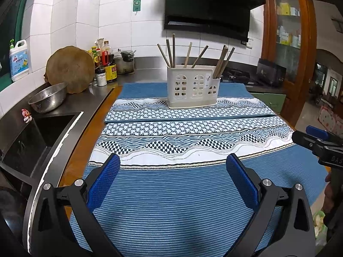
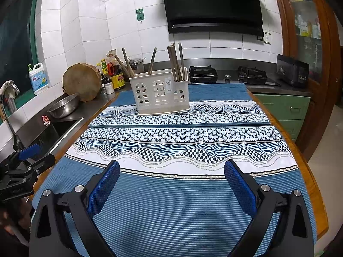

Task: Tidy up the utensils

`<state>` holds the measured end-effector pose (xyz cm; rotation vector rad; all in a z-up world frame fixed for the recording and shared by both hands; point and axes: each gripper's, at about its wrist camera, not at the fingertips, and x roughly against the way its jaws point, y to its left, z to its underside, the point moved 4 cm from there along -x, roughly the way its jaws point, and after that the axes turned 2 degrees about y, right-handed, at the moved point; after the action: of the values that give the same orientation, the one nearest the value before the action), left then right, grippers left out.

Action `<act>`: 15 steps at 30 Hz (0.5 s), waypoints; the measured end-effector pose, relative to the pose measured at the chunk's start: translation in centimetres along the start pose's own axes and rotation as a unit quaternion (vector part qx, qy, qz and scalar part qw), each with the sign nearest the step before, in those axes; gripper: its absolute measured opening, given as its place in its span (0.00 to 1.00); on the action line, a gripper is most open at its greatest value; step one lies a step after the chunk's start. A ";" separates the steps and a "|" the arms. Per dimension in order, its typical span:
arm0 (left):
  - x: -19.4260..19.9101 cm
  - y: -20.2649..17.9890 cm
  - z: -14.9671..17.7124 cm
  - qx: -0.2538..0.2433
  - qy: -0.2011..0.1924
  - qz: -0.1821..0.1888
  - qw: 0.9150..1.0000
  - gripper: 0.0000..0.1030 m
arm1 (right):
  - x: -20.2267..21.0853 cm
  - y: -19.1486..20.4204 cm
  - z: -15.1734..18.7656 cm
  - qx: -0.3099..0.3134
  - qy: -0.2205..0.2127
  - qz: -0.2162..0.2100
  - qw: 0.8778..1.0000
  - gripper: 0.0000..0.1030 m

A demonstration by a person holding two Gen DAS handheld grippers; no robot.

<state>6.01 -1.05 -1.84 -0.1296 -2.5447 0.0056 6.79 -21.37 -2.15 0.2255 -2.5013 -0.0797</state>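
Note:
A white plastic utensil holder [image 1: 193, 87] with arched cut-outs stands on the far placemat; it also shows in the right wrist view [image 2: 160, 94]. Several wooden chopsticks [image 1: 173, 51] stand in its large compartment and several more [image 1: 223, 64] in the small right one; they also show in the right wrist view [image 2: 178, 62]. My left gripper [image 1: 173, 160] is open and empty over the near blue placemat. My right gripper [image 2: 172, 167] is open and empty, also over the near mat. Each gripper shows at the edge of the other's view [image 1: 317, 143] [image 2: 27, 165].
Two blue patterned placemats [image 1: 193, 132] cover a wooden table. A sink [image 1: 32, 141], a steel colander [image 1: 48, 97], a round wooden board [image 1: 70, 68] and sauce bottles [image 1: 105, 64] lie left. A gas hob [image 2: 227, 75] and a black appliance [image 2: 292, 70] stand behind.

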 end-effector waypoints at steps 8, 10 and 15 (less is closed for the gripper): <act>0.0 0.1 0.0 0.002 0.000 0.002 1.000 0.95 | -0.1 0.2 0.1 0.010 -0.001 0.008 1.000 0.92; 0.1 0.0 0.1 0.002 -0.001 0.002 1.000 0.95 | -0.1 0.3 0.1 0.012 0.000 0.009 1.000 0.92; 0.1 0.1 0.2 0.002 -0.001 0.003 1.000 0.95 | -0.1 0.2 0.2 0.013 0.000 0.011 1.000 0.92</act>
<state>5.87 -0.93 -1.94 -0.1366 -2.5467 0.0145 6.77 -21.10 -2.33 0.2086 -2.5059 -0.0379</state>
